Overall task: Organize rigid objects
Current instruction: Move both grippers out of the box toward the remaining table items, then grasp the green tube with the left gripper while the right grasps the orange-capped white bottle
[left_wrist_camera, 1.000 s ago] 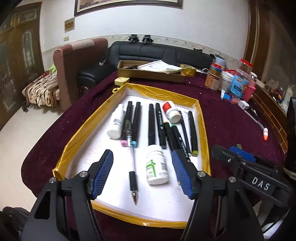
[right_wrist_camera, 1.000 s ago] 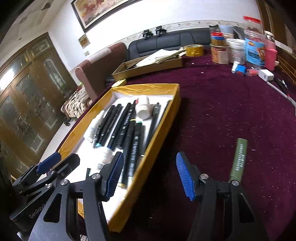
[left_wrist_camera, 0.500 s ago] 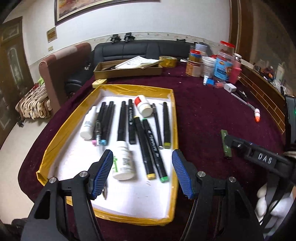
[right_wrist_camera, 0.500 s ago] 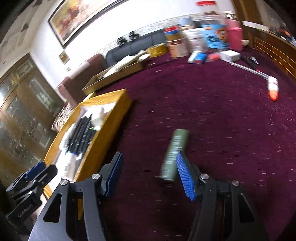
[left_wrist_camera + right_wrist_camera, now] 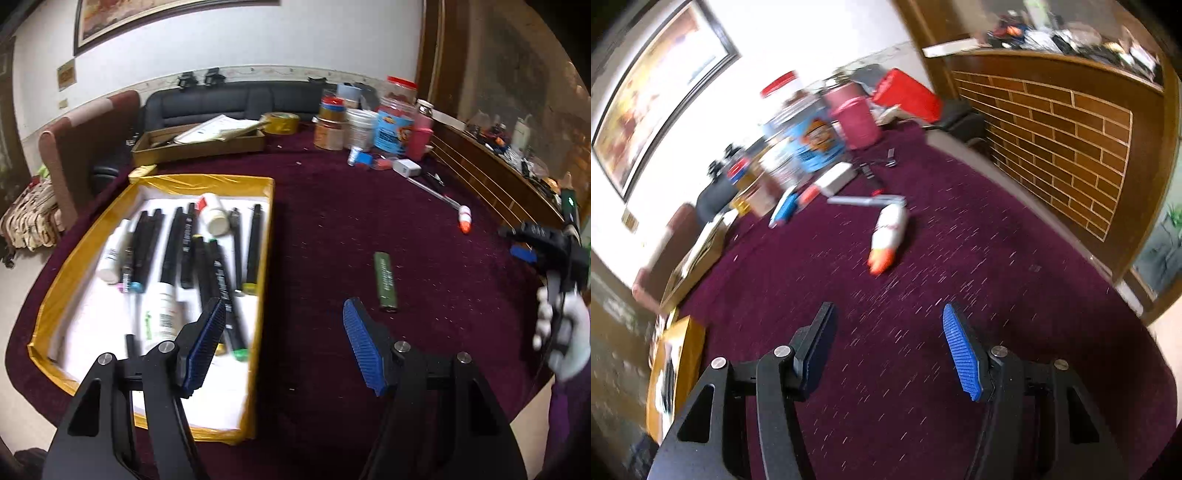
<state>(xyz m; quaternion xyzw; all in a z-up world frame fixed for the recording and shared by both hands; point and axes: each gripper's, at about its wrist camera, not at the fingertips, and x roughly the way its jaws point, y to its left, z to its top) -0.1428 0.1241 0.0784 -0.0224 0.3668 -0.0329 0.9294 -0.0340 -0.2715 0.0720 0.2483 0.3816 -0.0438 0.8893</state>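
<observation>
A gold-rimmed tray [image 5: 266, 236] with a white floor holds several black markers [image 5: 173, 251] and white bottles [image 5: 161, 314]. A green marker [image 5: 385, 281] lies alone on the maroon cloth right of the tray. My left gripper [image 5: 282, 343] is open and empty, low over the tray's right rim. My right gripper [image 5: 886, 347] is open and empty above bare cloth; it also shows at the right edge of the left wrist view [image 5: 539, 243]. A white and orange tube [image 5: 888, 238] lies ahead of the right gripper. The tray's corner [image 5: 677, 354] shows at far left.
Jars, cups and a pink container [image 5: 419, 142] crowd the table's far right. A cardboard box with papers [image 5: 199, 142] and a tape roll [image 5: 280, 123] stand at the back. A white adapter [image 5: 834, 179] and small items lie beyond the tube. A brick-patterned wooden panel [image 5: 1060, 122] borders the right.
Both grippers have swung right. The left view moved from over the tray to its right rim. The right gripper turned away from the green marker toward the white and orange tube.
</observation>
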